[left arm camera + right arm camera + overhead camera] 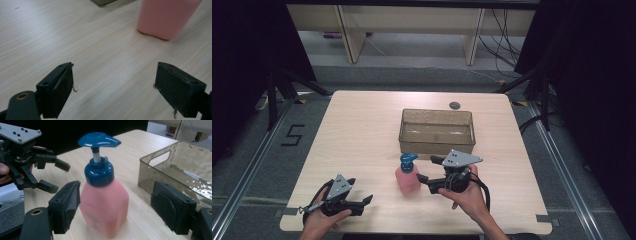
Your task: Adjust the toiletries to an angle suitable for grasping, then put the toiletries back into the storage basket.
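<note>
A pink pump bottle (408, 176) with a blue pump head stands upright on the wooden table (362, 130), in front of the clear bin. My right gripper (426, 169) reaches in from the bottle's right with its jaws open. In the right gripper view the bottle (105, 205) stands between the jaws of this gripper (116, 192). It is close by one pad, and a wide gap separates it from the other. My left gripper (361, 190) rests low near the front left, open and empty. The pink bottle base (165, 17) lies ahead of its jaws (113, 82).
A clear, smoky plastic bin (437, 137) with handle cut-outs sits behind the bottle, and nothing shows in it. The right gripper view has its wall (160, 167) close on the right and the left gripper (60, 178) beyond the bottle. The table's front edge is near both hands.
</note>
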Motion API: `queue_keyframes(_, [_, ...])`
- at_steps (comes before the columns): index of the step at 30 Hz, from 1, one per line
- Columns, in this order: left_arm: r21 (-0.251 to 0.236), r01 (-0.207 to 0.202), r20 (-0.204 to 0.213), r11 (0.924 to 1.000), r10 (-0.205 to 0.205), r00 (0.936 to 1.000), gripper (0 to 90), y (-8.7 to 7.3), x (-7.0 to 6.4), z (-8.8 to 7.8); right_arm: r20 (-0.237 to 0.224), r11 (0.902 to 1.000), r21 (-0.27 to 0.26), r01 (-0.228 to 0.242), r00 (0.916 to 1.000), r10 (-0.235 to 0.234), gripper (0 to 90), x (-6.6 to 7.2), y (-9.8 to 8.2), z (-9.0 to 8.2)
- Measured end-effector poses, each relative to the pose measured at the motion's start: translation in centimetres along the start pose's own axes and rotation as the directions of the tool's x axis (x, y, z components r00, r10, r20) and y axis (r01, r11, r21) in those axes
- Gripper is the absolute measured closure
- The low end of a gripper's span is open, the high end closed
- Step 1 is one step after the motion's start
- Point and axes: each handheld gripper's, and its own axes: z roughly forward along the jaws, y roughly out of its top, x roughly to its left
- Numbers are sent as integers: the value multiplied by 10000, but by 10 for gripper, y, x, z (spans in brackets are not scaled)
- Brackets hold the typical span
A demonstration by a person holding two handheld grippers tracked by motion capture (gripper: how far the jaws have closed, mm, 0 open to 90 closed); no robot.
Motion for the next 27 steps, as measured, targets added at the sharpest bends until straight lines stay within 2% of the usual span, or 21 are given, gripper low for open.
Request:
queue_keyframes(1, [28, -10, -26, 10000, 10, 10000, 149, 0, 0, 0, -8, 10000, -19, -53, 10000, 53, 240, 1, 1, 0])
queue_keyframes(2, [-7, 35, -13, 10000, -35, 10000, 149, 0, 0, 0, 62, 9997, -185, 154, 9999, -153, 240, 0, 1, 2])
queue_keyframes(3, [-55, 53, 50, 10000, -52, 10000, 149, 0, -1, 1, -25, 9997, -147, 204, 9998, -205, 239, 0, 2, 2])
queue_keyframes(4, [-10, -23, 53, 10000, 23, 10000, 149, 0, 0, 1, -204, 9999, -117, -19, 9998, 16, 238, 1, 2, 4])
queue_keyframes(7, [-58, 67, 64, 10000, -67, 10000, 149, 0, -1, 1, -63, 9999, 48, 160, 9999, -160, 233, 1, 4, 6])
queue_keyframes(10, [-47, 36, 68, 10000, -36, 10000, 150, 0, 0, 0, -150, 10000, -26, 72, 9999, -73, 231, 3, 5, 11])
queue_keyframes(13, [-44, 39, 57, 10000, -39, 10000, 149, 0, 0, 0, -195, 9995, 45, 303, 9994, -302, 230, 4, 7, 14])
queue_keyframes(14, [-70, 71, 67, 10000, -70, 10000, 149, 0, -1, 0, -301, 9998, 61, 212, 9993, -210, 229, 5, 7, 16])
queue_keyframes(15, [-35, 12, 63, 10000, -12, 10000, 149, 0, 0, 0, -218, 9997, -54, 236, 9995, -237, 229, 6, 8, 18])
queue_keyframes(16, [-29, -155, 56, 9999, 155, 9999, 149, 0, 1, 0, -341, 9996, 75, 264, 9991, -261, 229, 6, 8, 19])
queue_keyframes(17, [94, -482, 9, 9988, 482, 9988, 150, 1, 3, -1, -430, 9998, 179, 19, 9991, -11, 229, 7, 8, 21])
queue_keyframes(18, [89, -198, 41, 9998, 198, 9998, 149, 0, 1, -1, -374, 9994, -13, 342, 9987, -342, 229, 5, 8, 24])
queue_keyframes(19, [111, -183, 43, 9998, 183, 9998, 150, 0, 1, -2, -403, 9997, 43, 224, 9989, -222, 229, 6, 8, 25])
queue_keyframes(20, [-44, -51, 52, 10000, 51, 10000, 149, 0, 1, -1, -394, 9995, -18, 326, 9987, -327, 229, 5, 8, 27])
queue_keyframes(21, [-78, -31, 25, 10000, 31, 10000, 149, 0, 1, -1, -447, 9997, 39, 229, 9987, -227, 229, 5, 9, 28])
queue_keyframes(22, [-43, -424, -21, 9991, 424, 9991, 149, 1, 4, -1, -608, 9999, 29, 142, 9980, -140, 230, 5, 9, 30])
queue_keyframes(23, [-146, -70, 46, 9999, 71, 10000, 149, 0, 1, -1, -526, 9998, 161, -74, 9986, 83, 230, 7, 9, 31])
queue_keyframes(24, [-106, 6, 58, 9999, -5, 10000, 149, 0, 0, -1, -619, 9999, 69, 131, 9980, -127, 231, 5, 9, 33])
queue_keyframes(27, [-99, -42, 91, 9999, 43, 9999, 149, 0, 0, -1, -613, 10000, -3, 95, 9981, -95, 233, 5, 9, 38])
